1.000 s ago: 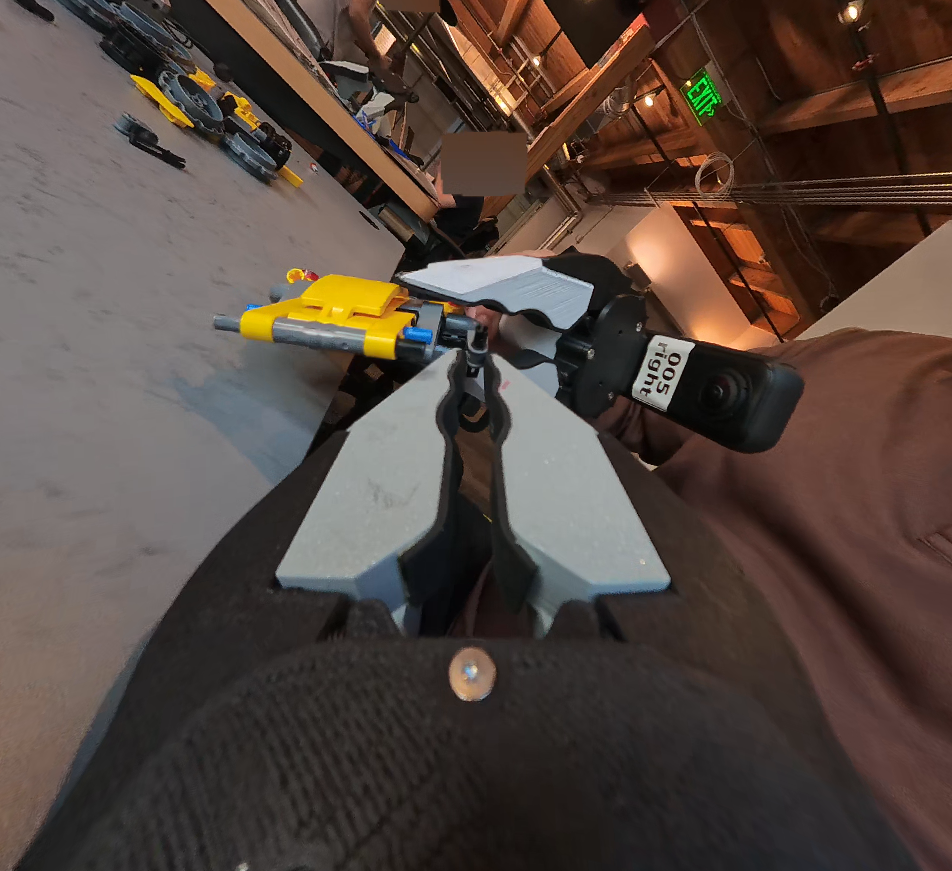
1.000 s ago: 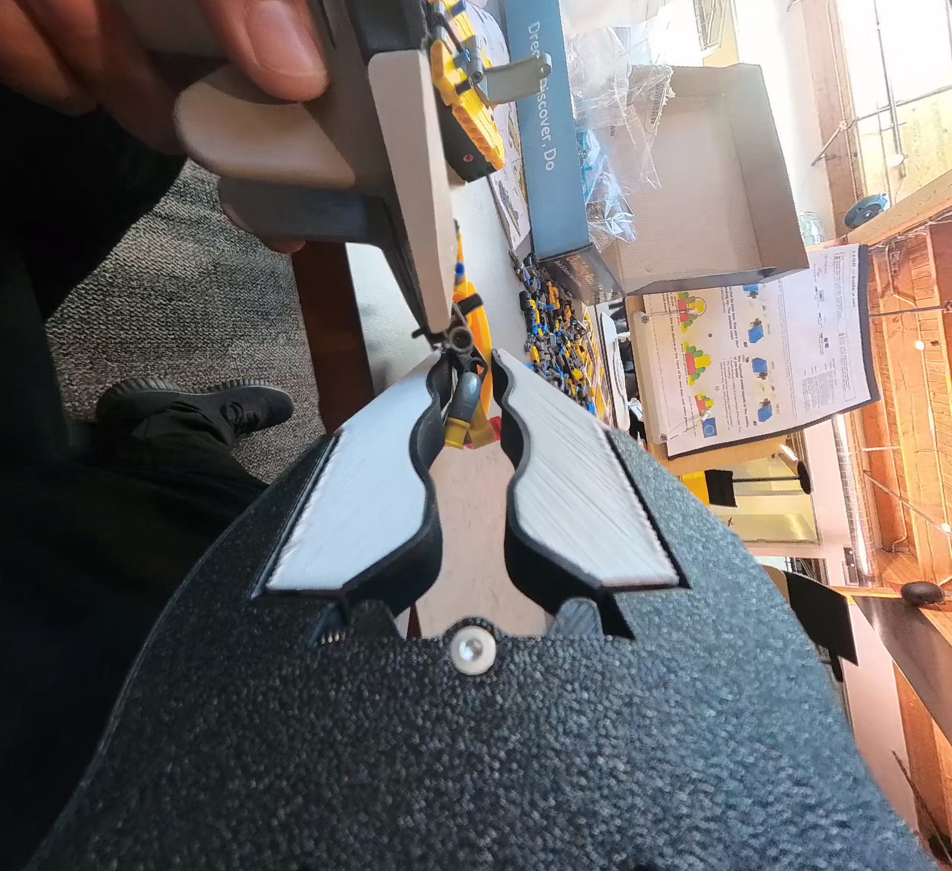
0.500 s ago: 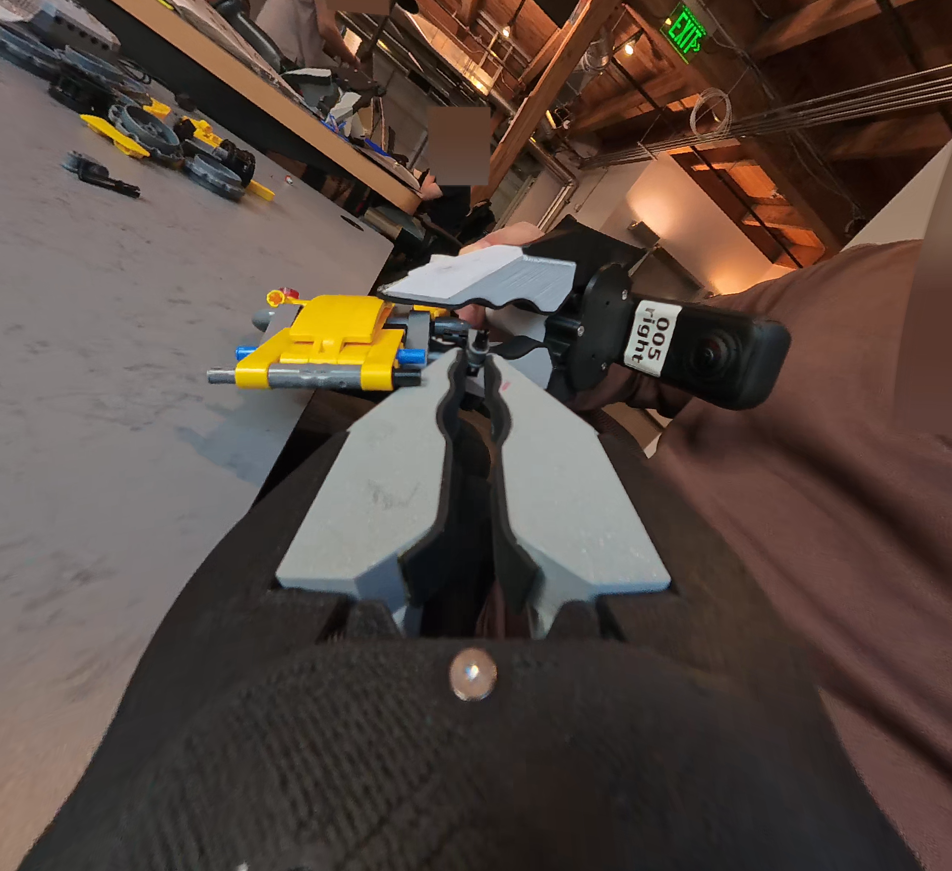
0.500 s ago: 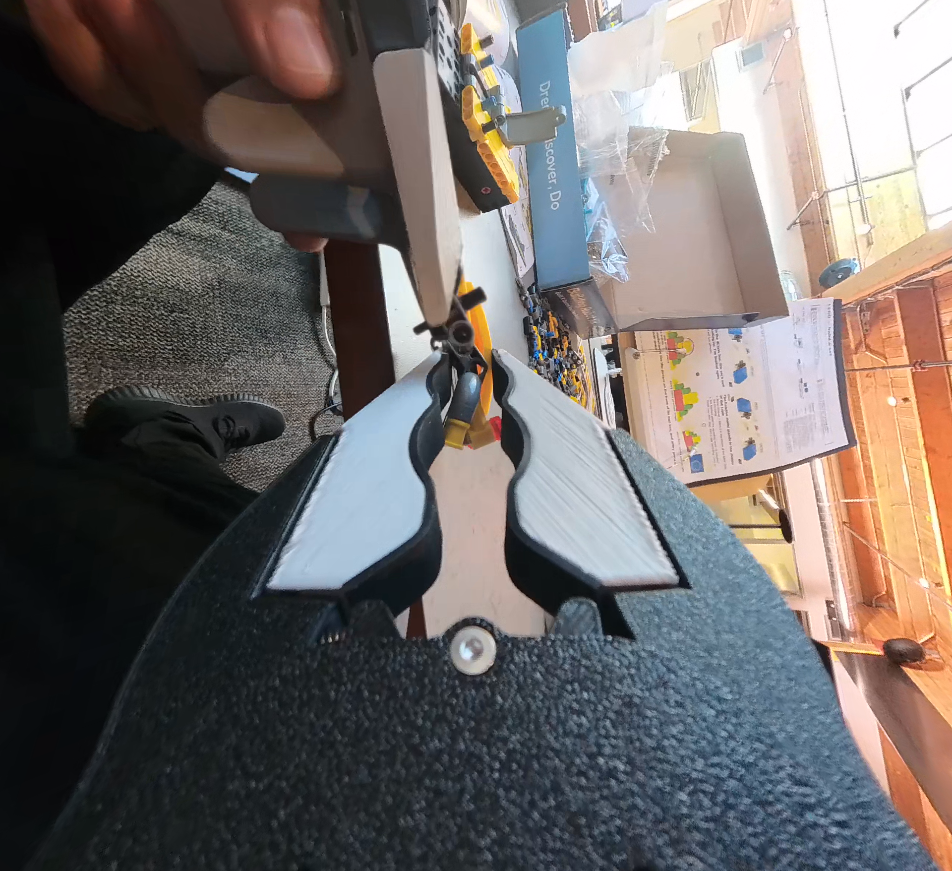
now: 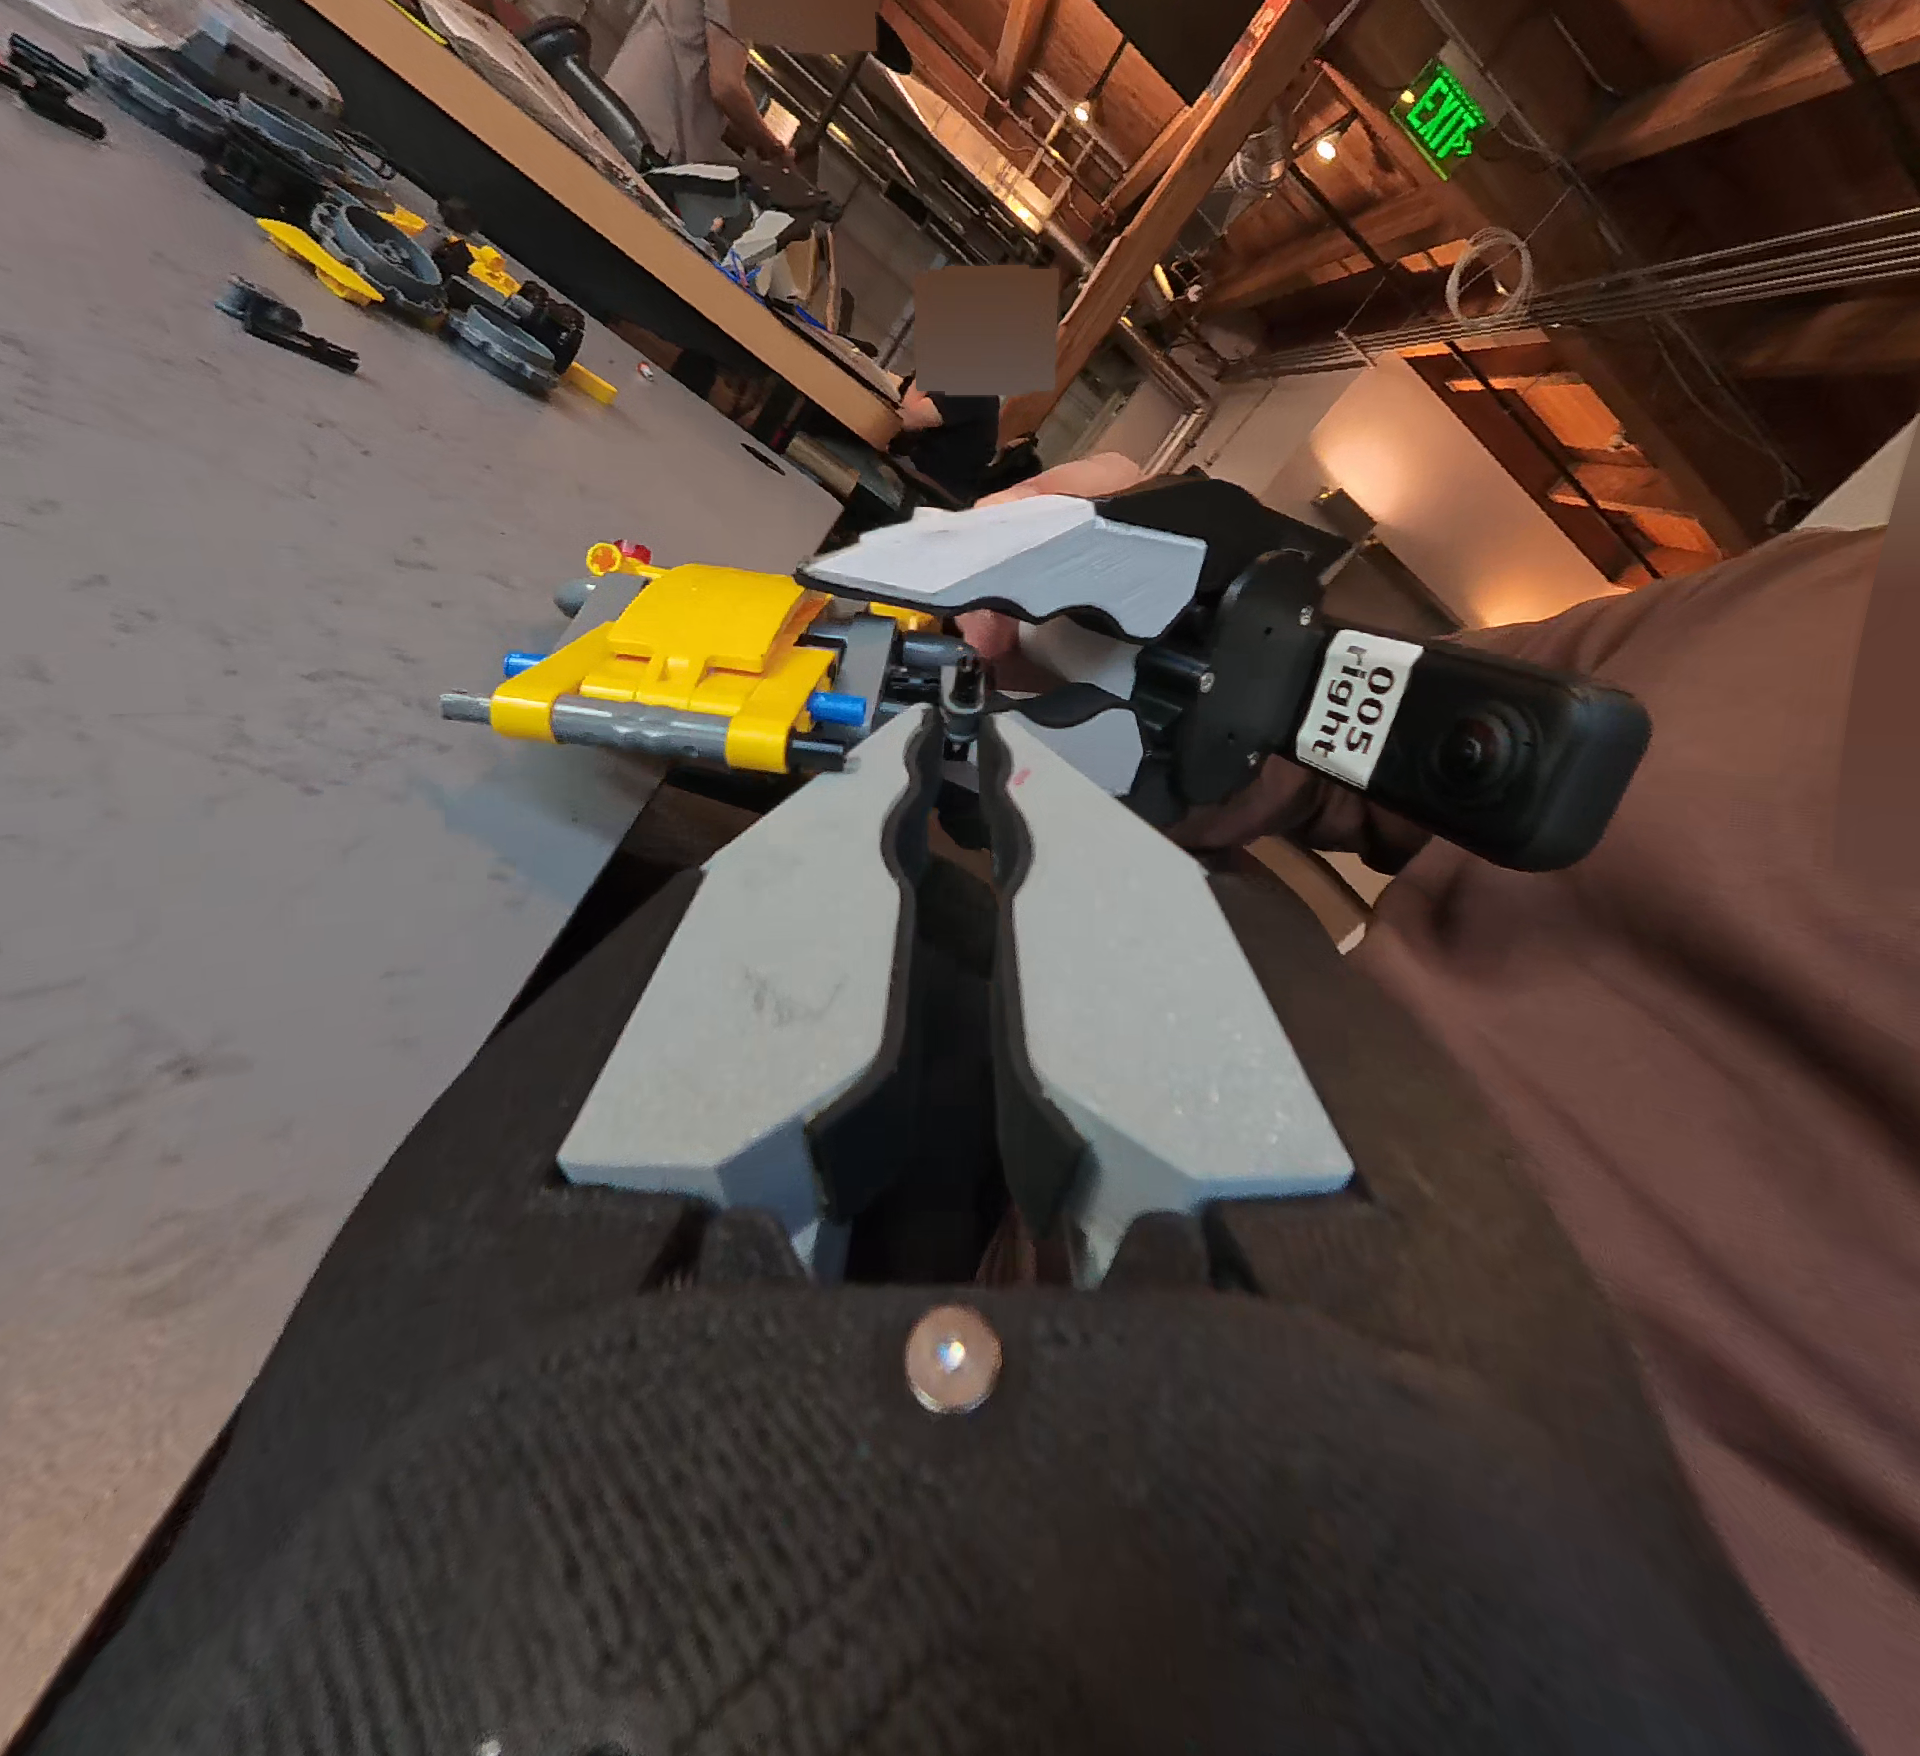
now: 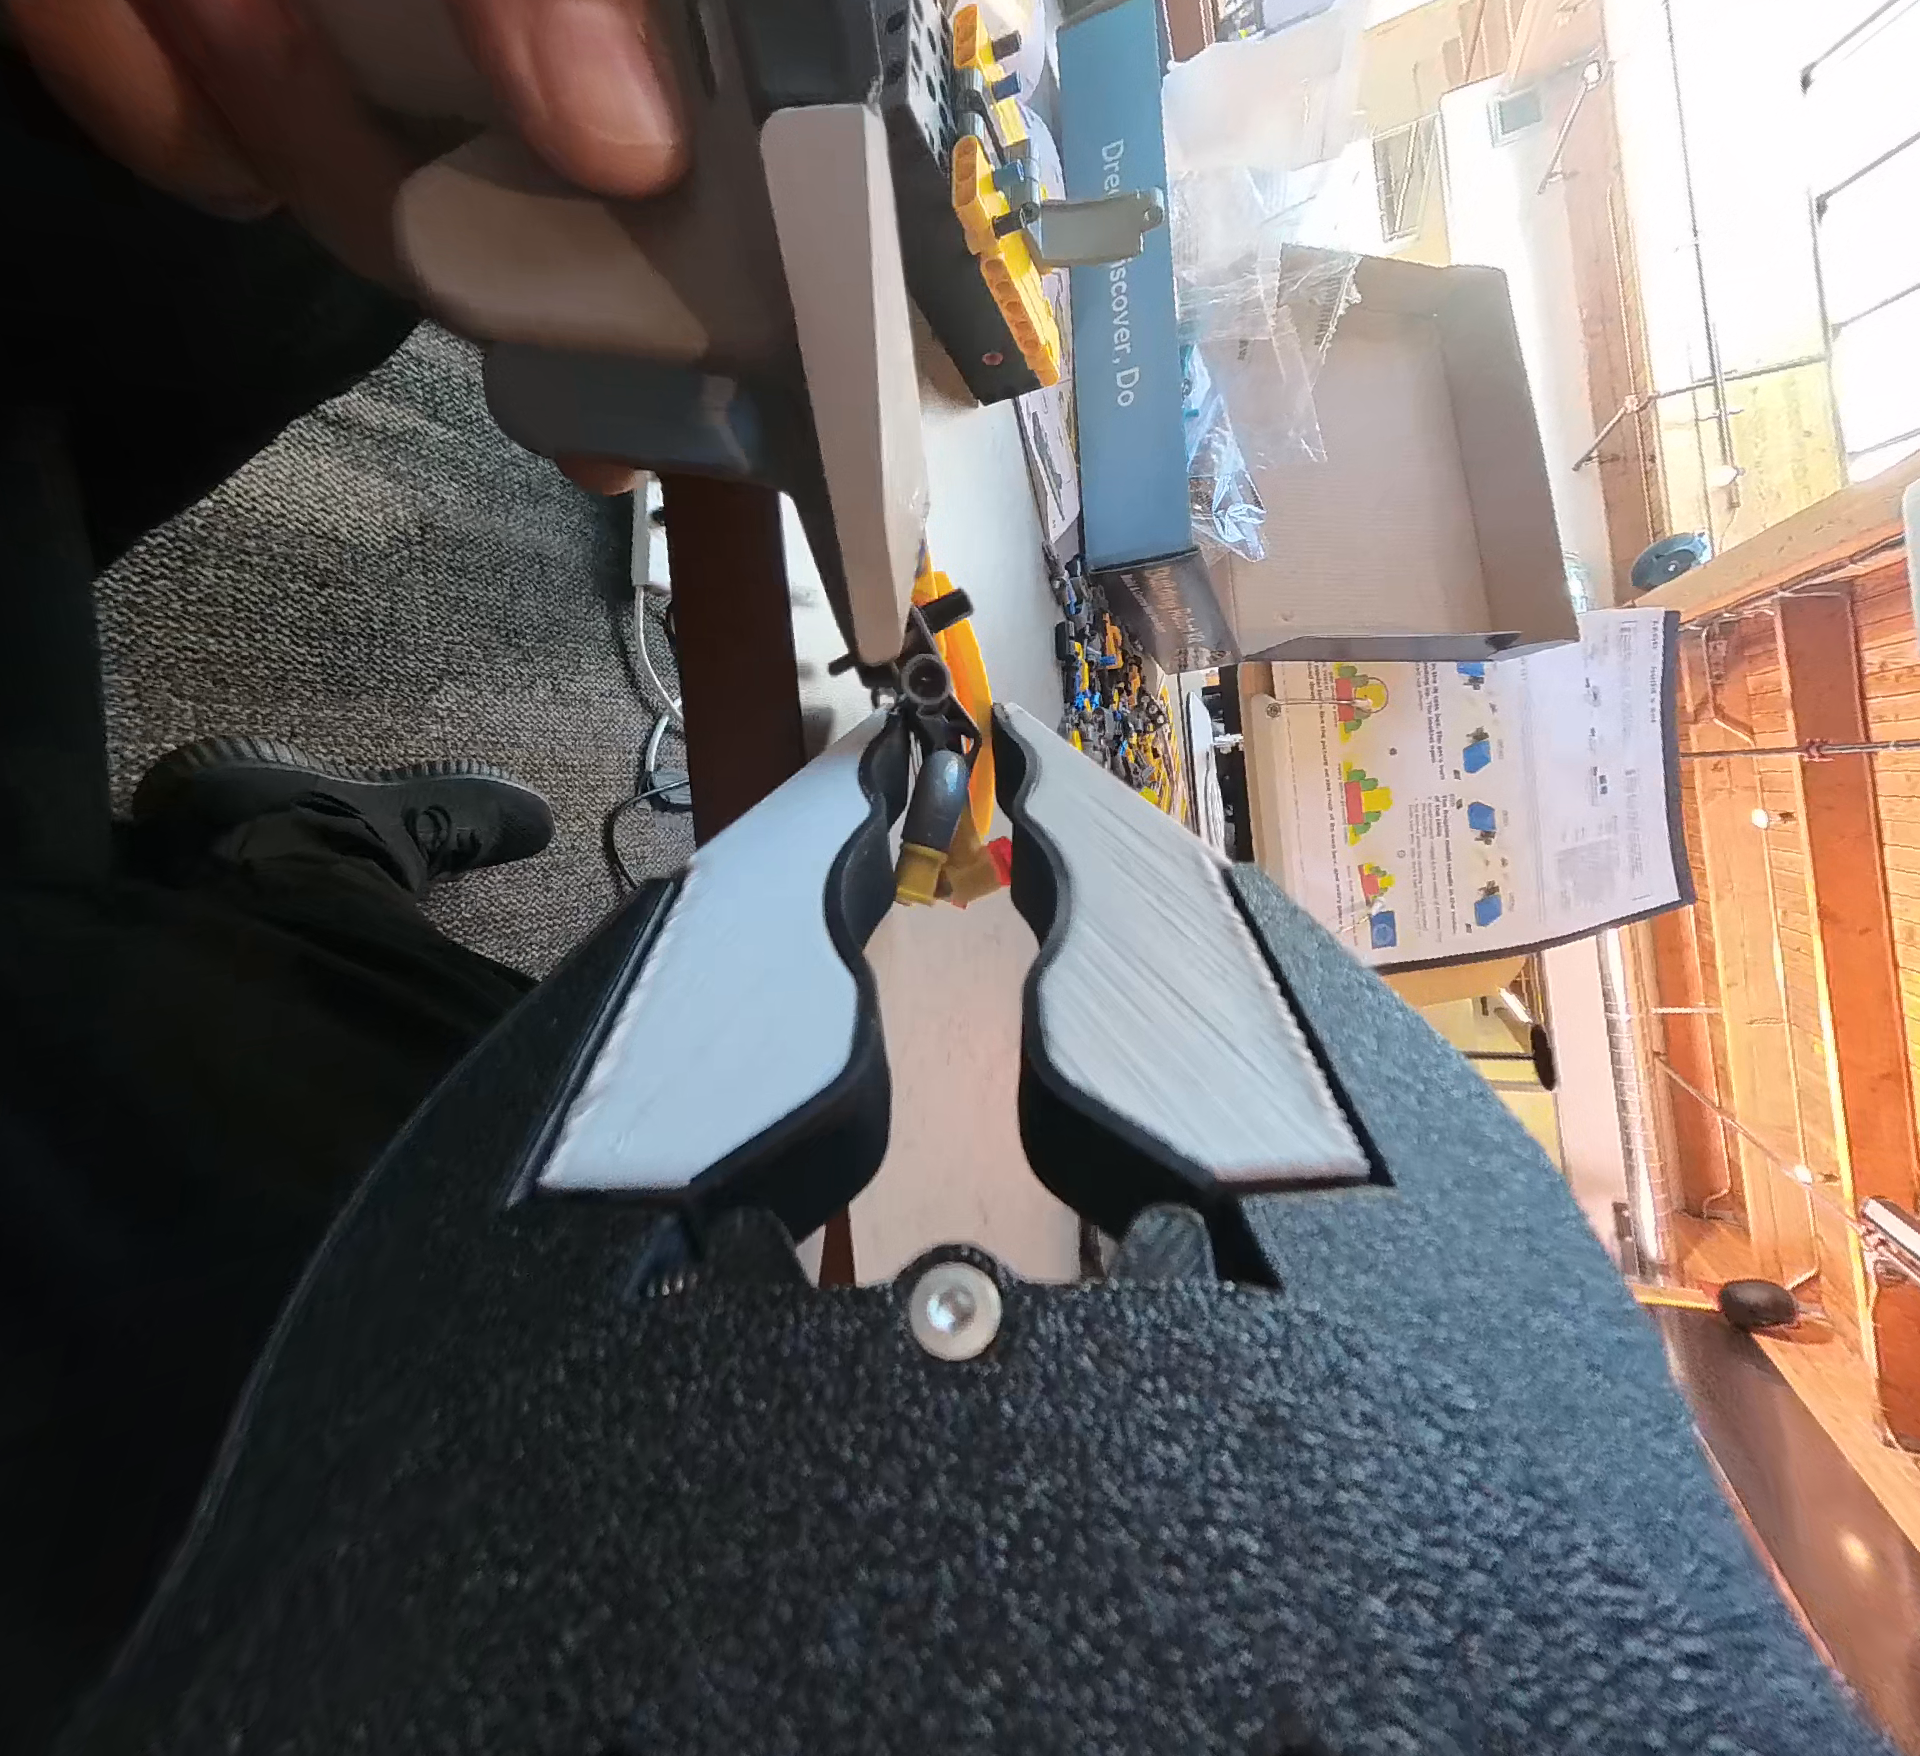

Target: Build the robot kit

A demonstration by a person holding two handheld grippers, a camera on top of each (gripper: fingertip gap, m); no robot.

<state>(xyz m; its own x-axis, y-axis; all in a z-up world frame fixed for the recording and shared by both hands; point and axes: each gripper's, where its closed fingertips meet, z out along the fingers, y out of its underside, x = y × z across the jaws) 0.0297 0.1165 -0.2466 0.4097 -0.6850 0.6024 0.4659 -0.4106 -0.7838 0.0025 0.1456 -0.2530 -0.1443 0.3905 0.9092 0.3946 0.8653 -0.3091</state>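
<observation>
**At the tabletop's near edge, two hand-held grippers meet over a small brick-built piece**

At the near edge of the grey tabletop (image 5: 208, 771), the left hand-held gripper (image 5: 951, 740) has its grey fingers drawn almost together, pinching a small dark connector piece (image 5: 961, 683) that sticks up between the tips. Just beyond it lies a yellow and grey brick-built assembly (image 5: 686, 667), flat and low, with a yellow panel on top, a grey axle along its near side and blue pins poking out at both ends. It hangs partly past the table's edge. The right hand-held gripper (image 5: 997, 626) reaches in from the right, one pale finger above the assembly and one below; whether it actually clamps the assembly cannot be told from this view.

In the right wrist view, the right hand-held gripper (image 6: 940, 730) has its fingers set a little apart, with a dark grey rod with a yellow end (image 6: 930, 823) lying between them against the left finger; a firm grip cannot be confirmed. The left hand-held gripper (image 6: 883, 646) comes down from above, its tip touching the dark connector at the rod's top, a bare hand (image 6: 343, 13) wrapped round its handle.

Farther off on the tabletop sit loose dark wheels and yellow parts (image 5: 395, 262), an open cardboard box (image 6: 1392, 459), a blue box (image 6: 1127, 304) and a printed instruction sheet (image 6: 1455, 792).
</observation>
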